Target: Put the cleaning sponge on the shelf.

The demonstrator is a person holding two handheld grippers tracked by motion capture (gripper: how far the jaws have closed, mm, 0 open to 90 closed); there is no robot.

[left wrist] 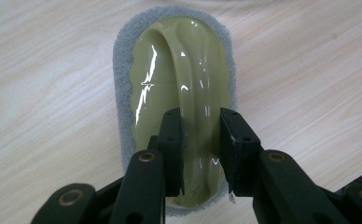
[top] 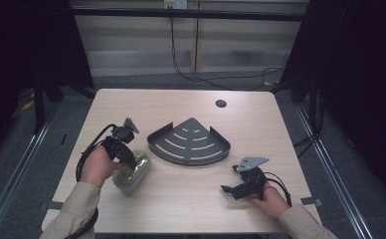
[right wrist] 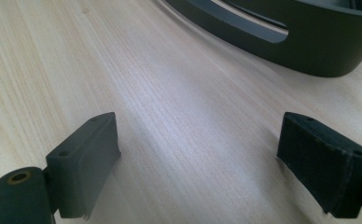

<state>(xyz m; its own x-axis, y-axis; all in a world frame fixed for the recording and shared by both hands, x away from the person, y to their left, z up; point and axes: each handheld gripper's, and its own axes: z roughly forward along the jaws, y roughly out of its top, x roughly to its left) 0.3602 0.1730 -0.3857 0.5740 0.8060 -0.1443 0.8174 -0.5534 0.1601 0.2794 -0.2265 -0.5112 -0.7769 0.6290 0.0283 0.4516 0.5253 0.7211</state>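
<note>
Currently we have the left gripper [top: 129,158] closed on the scrubbing sponge [left wrist: 172,74], its fingers [left wrist: 172,140] pinching the raised olive handle ridge from both sides. The sponge, grey pad below and glossy handle on top, sits at the left of the tabletop [top: 181,209], near the front edge; from the high view we cannot quite tell whether it rests flat or is tipped slightly off the wood. We judge the step in hand as the pick-up: grasp made, lift due.

To the right, mid-table, lies the dark corner shelf tray [top: 188,142], slotted and bare. Next move, by our reading: raise the sponge clear and carry it rightward over the tray's rim.

The right gripper [top: 233,185] rests low near the tray's front wall, fingers [right wrist: 83,158] spread wide, holding nothing.
</note>
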